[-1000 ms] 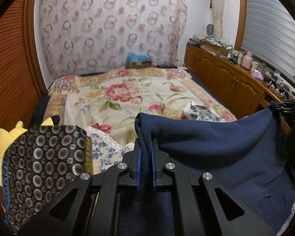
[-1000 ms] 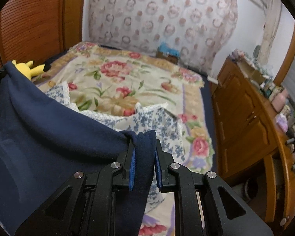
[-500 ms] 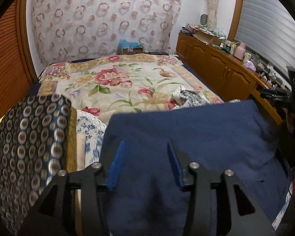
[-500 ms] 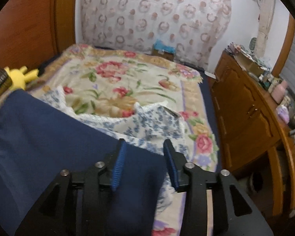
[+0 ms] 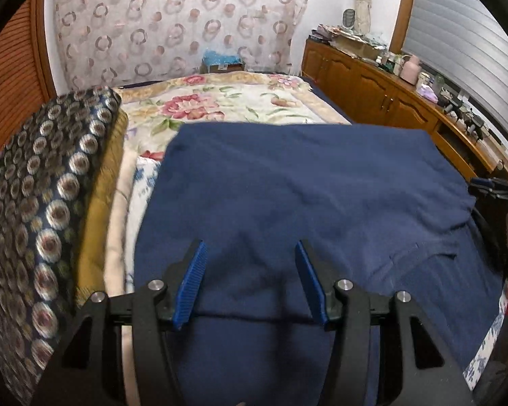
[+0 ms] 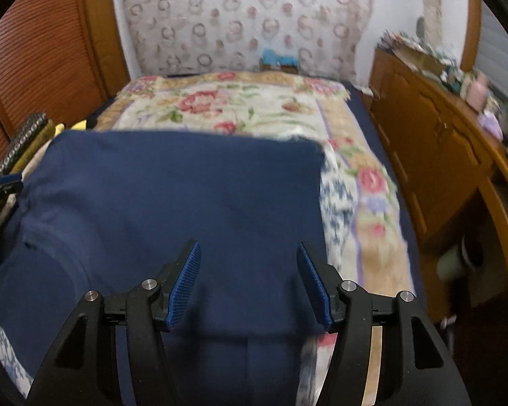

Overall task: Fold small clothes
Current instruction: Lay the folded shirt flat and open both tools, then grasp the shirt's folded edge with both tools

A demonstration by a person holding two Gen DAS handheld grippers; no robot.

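Note:
A navy blue garment [image 5: 304, 186] lies spread on the bed with its upper layer folded over the lower one; the layer's edge runs just under my fingers. My left gripper [image 5: 250, 247] hovers open over its near left part, with nothing pinched between the blue pads. In the right wrist view the same garment [image 6: 186, 186] fills the lower half. My right gripper [image 6: 248, 247] is over its near right corner, jaws opening, and only flat cloth lies below them. Each gripper shows at the edge of the other's view: the right gripper [image 5: 494, 186], the left gripper [image 6: 1, 182].
A dark cloth with round medallions [image 5: 44, 203] is piled to the left of the garment. A blue-and-white flowered cloth [image 6: 338, 196] lies under the garment's right side. The flowered bedspread [image 5: 227, 101] stretches beyond, and a wooden cabinet [image 6: 440, 155] lines the right side.
Both grippers were shut on the garment's lifted top corners, then opened and let go. The garment dropped flat, folded over itself, and both grippers moved lower and closer to it.

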